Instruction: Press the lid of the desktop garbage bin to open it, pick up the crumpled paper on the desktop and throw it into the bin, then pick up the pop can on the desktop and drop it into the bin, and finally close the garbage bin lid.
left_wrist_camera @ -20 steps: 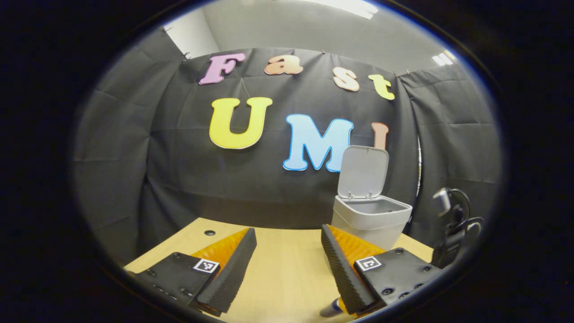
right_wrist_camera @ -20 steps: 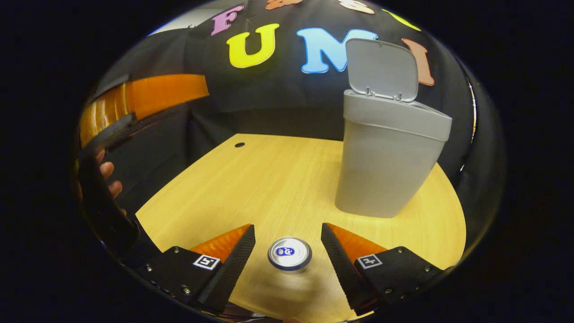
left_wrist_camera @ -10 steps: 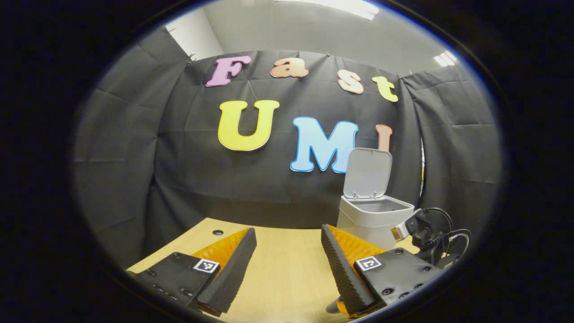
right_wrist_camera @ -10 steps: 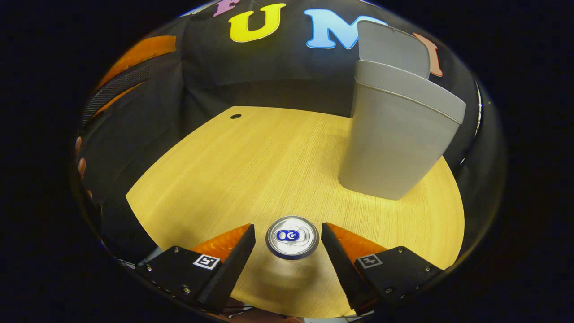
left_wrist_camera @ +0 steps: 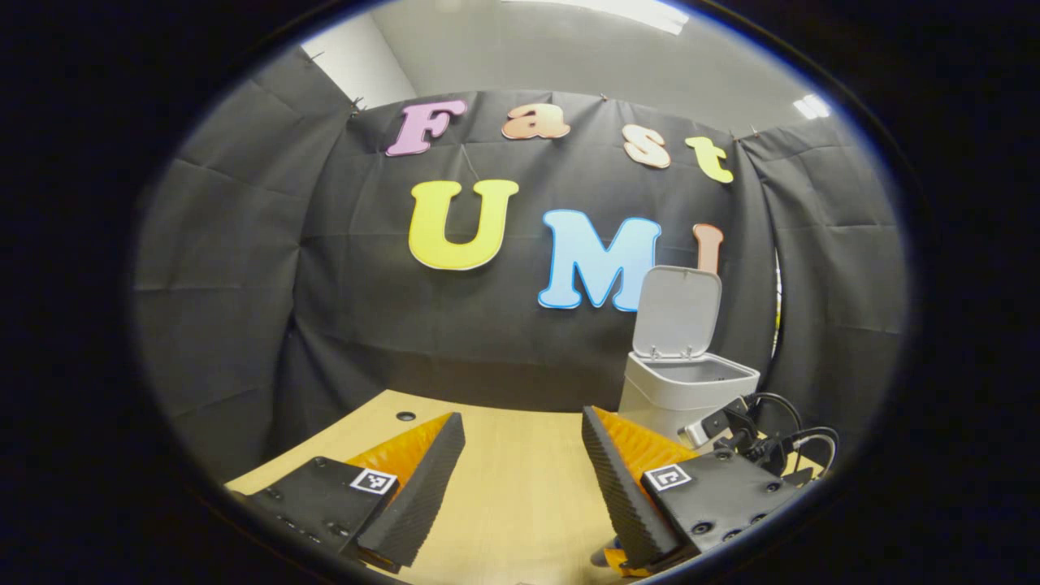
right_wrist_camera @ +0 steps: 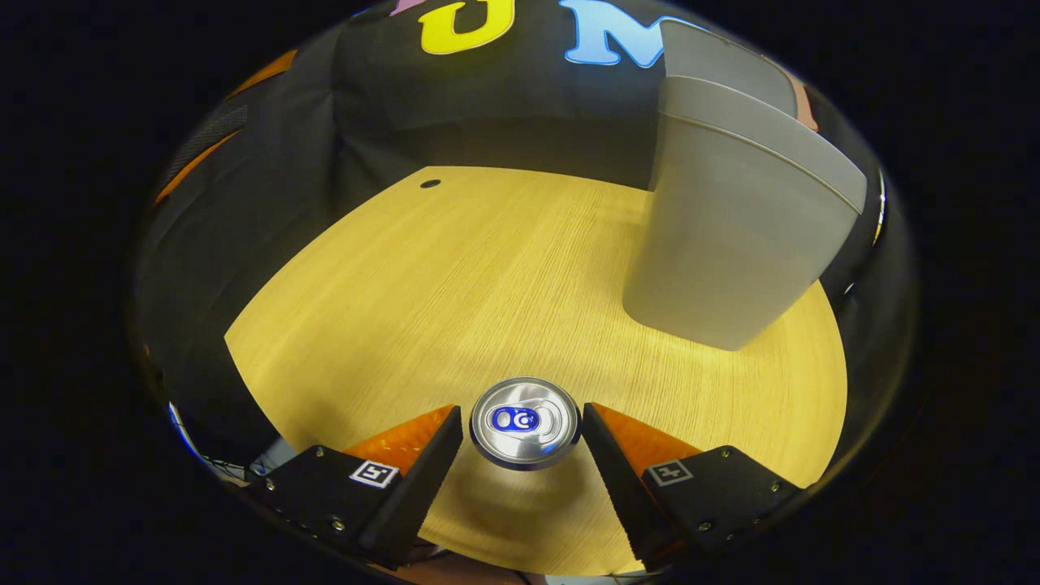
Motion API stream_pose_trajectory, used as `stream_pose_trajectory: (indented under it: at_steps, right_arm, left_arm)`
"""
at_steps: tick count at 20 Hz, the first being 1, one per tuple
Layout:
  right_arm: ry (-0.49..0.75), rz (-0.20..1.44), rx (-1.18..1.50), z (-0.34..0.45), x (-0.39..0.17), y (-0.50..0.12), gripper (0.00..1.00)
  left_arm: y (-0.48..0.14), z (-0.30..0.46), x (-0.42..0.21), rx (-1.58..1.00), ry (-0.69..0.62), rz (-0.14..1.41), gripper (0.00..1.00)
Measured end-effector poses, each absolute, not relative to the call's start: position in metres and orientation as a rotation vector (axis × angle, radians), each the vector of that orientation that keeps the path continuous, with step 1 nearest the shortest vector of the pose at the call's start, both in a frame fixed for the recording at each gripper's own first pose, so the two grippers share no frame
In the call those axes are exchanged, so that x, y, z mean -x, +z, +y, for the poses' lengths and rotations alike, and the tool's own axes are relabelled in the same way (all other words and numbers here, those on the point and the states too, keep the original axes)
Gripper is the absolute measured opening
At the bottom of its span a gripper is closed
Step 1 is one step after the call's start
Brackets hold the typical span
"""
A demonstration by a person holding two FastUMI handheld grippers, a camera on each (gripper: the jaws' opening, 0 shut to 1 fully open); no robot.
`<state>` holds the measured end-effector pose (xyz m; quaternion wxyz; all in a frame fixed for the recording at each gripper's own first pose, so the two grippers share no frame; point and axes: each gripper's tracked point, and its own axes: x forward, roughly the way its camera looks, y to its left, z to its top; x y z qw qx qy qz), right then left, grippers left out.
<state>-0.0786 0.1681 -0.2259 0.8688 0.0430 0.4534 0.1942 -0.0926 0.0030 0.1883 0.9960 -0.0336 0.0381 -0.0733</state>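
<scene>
A: Right gripper?
B: Aimed steeply down at the desktop, fingers spread wide, the pop can upright between them. Right finger looks just at the can's rim, left finger a little off; not clamped.

A: And the can on the desktop?
B: Near the front edge, well apart from the garbage bin, which stands toward the far right corner. Bare wood between the two, and a broad open stretch out to the left edge and up to the small round hole near the far edge.

A: Left gripper?
B: Held level above the desktop, pointed at the black cloth wall, fingers spread apart with nothing between them.

A: Bin from that side?
B: Garbage bin to the right, close to the far edge, lid tipped up and back against the cloth, mouth open; inside too dark to tell contents. Just in front of it, low on the right, part of the other gripper's body with black cables looping off it.

A: Crumpled paper?
B: Cannot tell.
</scene>
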Motion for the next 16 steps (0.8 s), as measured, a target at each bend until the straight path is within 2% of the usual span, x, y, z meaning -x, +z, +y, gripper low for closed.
stream_pose_trajectory:
  at_steps: [4,5,7,16]
  right_arm:
    - [0.401,0.967,-0.08,0.167,0.08,-0.233,0.94]
    - [0.4,0.972,-0.077,0.167,0.081,-0.235,0.87]
    - [0.398,0.978,-0.081,0.168,0.081,-0.234,0.86]
    - [0.37,0.926,-0.193,0.149,0.072,-0.216,0.83]
  left_arm:
    - [0.188,0.007,0.091,0.052,-0.136,0.079,0.95]
    - [0.187,0.007,0.09,0.052,-0.136,0.083,0.96]
    - [0.186,0.007,0.089,0.051,-0.134,0.088,0.96]
    - [0.181,-0.005,0.082,0.062,-0.155,0.098,0.96]
